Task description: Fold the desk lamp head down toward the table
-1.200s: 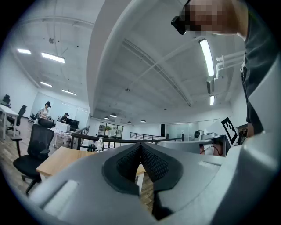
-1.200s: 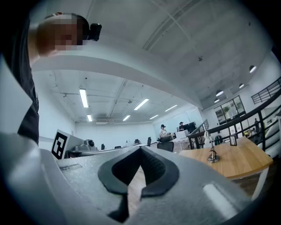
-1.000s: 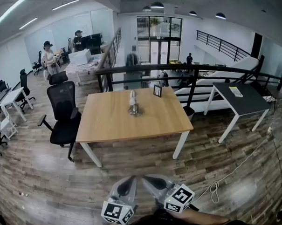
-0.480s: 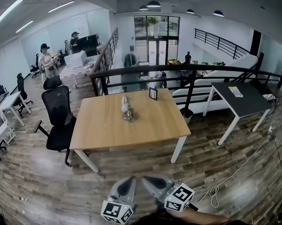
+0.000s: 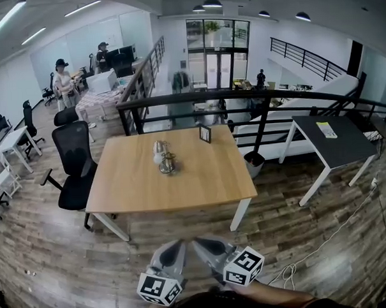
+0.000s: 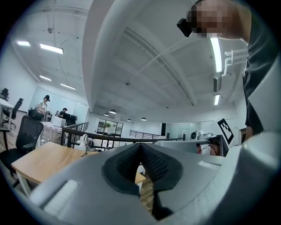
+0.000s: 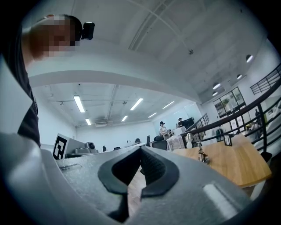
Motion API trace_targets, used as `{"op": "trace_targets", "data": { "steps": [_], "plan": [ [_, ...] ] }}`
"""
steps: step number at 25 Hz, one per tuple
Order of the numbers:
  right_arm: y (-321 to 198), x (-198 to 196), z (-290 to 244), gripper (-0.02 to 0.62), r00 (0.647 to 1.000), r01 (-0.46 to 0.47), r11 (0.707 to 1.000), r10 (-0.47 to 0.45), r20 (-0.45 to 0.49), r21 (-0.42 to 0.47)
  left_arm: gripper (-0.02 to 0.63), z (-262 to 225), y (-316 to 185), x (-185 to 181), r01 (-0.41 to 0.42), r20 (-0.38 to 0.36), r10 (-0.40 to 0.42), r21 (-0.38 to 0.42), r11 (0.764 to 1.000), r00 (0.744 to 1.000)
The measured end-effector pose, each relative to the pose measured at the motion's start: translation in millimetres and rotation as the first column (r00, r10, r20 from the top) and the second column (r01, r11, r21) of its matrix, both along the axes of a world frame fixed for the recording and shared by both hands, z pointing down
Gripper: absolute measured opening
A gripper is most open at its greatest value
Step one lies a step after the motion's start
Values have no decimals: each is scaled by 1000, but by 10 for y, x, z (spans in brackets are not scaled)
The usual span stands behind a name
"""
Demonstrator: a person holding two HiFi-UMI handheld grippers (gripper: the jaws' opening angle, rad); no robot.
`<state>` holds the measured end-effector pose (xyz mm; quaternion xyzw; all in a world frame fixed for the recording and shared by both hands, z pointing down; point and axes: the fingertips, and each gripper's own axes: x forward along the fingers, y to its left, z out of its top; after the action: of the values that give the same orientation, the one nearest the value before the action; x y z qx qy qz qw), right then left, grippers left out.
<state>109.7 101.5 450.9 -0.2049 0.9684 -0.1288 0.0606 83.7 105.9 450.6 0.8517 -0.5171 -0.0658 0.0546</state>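
Nearer than before, one wooden table bears one desk lamp. Two grippers hover near: left gripper and right gripper, jaws pressed together, empty.

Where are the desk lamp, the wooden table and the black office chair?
desk lamp (image 5: 160, 153): head view, its pale head.
wooden table (image 5: 181, 182): head view, bare top.
black office chair (image 5: 72, 148): head view, backrest.

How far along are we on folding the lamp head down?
Nothing looks done yet: the desk lamp stands untouched on the wooden table, its head raised above the base. In hand: nothing; the left gripper and right gripper are both shut, empty, well short of the table. Left: reach the lamp, take the head, fold it down.
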Motion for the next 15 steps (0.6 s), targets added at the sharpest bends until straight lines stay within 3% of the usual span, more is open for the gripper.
{"op": "trace_targets", "data": {
  "steps": [15],
  "plan": [
    [-586,632,192,3,997,-78,994,79,12,-72,2,62,-615,545,-58,-4,58,-19,998,998]
  ]
}}
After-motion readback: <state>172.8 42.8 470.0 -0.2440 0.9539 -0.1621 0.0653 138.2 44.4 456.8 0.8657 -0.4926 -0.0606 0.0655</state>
